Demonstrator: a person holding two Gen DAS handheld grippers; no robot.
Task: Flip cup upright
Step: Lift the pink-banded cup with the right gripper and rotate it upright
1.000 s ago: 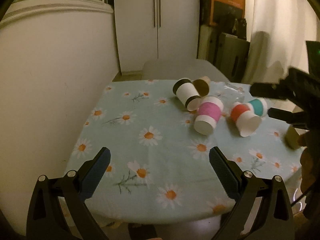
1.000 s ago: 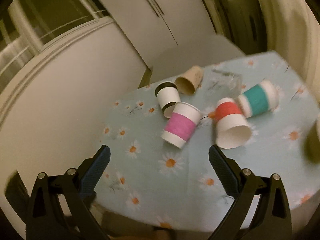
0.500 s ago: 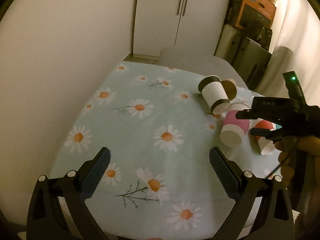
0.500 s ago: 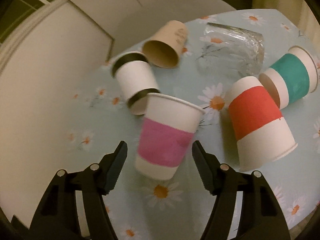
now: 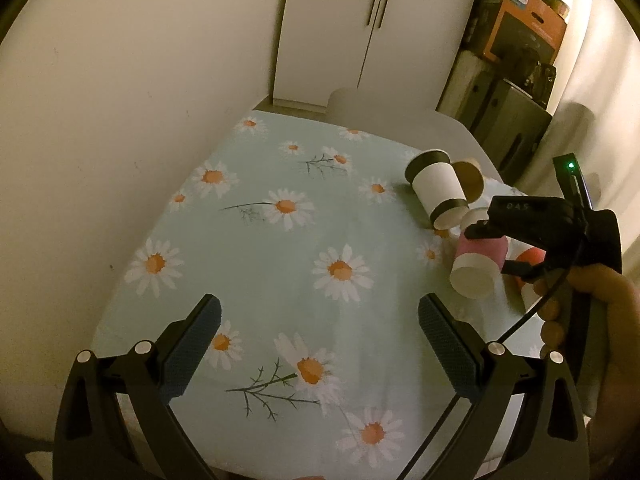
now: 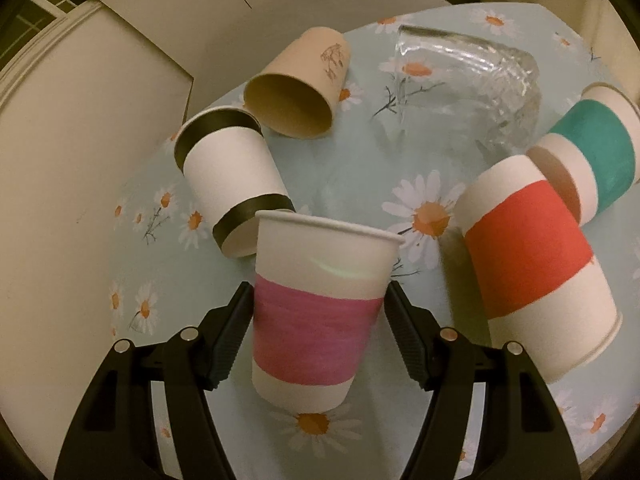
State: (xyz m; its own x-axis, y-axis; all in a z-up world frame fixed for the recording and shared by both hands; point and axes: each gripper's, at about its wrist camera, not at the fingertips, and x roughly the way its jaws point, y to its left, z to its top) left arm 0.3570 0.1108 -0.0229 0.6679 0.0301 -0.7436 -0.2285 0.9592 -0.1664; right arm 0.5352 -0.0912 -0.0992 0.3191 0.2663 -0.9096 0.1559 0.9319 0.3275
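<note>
A pink-banded white paper cup [image 6: 316, 320] lies on its side on the daisy tablecloth [image 6: 352, 184], base toward me. My right gripper [image 6: 318, 312] has a finger on each side of its pink band, touching or nearly so. In the left wrist view the cup [image 5: 478, 266] sits between the right gripper's fingers [image 5: 486, 230]. My left gripper [image 5: 318, 344] is open and empty above the tablecloth's near part [image 5: 280, 264].
More cups lie on their sides: black-banded [image 6: 232, 184], brown [image 6: 296, 96], red-banded [image 6: 536, 268], teal-banded [image 6: 592, 160]. A clear glass [image 6: 468, 80] lies at the back. A wall [image 5: 120, 120] runs along the table's left edge.
My right gripper has moved forward around the pink cup and its fingers have closed in on it. The left gripper has shifted slightly closer to the table.
</note>
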